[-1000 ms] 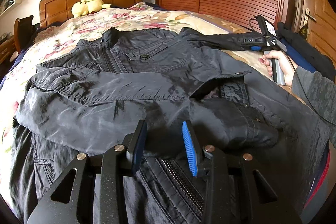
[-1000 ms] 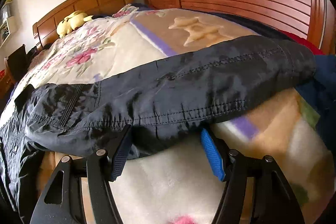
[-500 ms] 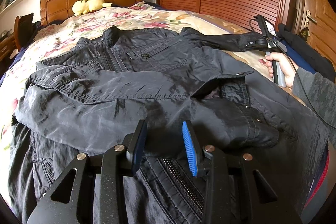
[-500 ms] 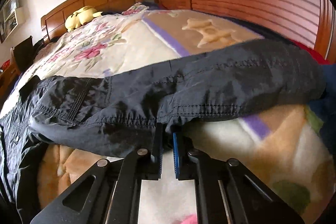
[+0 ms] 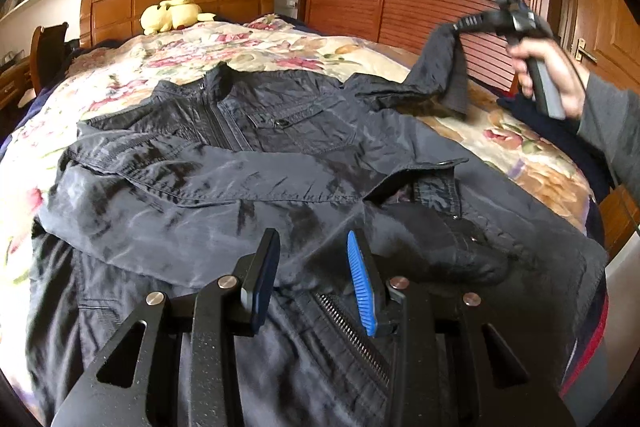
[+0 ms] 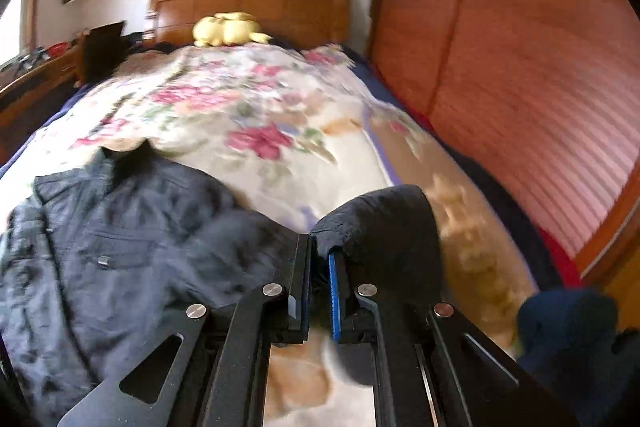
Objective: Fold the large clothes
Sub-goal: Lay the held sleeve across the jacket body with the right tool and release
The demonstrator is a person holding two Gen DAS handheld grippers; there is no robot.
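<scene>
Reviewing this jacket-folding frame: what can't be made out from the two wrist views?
- Right wrist view: motion blur smears the jacket and the bedspread; stitching is unreadable.
- Right wrist view: how much of the sleeve the right gripper pinches is hidden by its fingers.
- Left wrist view: the jacket's hem is cut off behind the left gripper.
- Left wrist view: the right gripper's fingertips blur where they meet the sleeve.

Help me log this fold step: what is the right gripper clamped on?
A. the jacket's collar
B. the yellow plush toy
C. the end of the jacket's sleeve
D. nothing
C: the right gripper is shut on the sleeve, which hangs lifted from it above the bed.
</scene>
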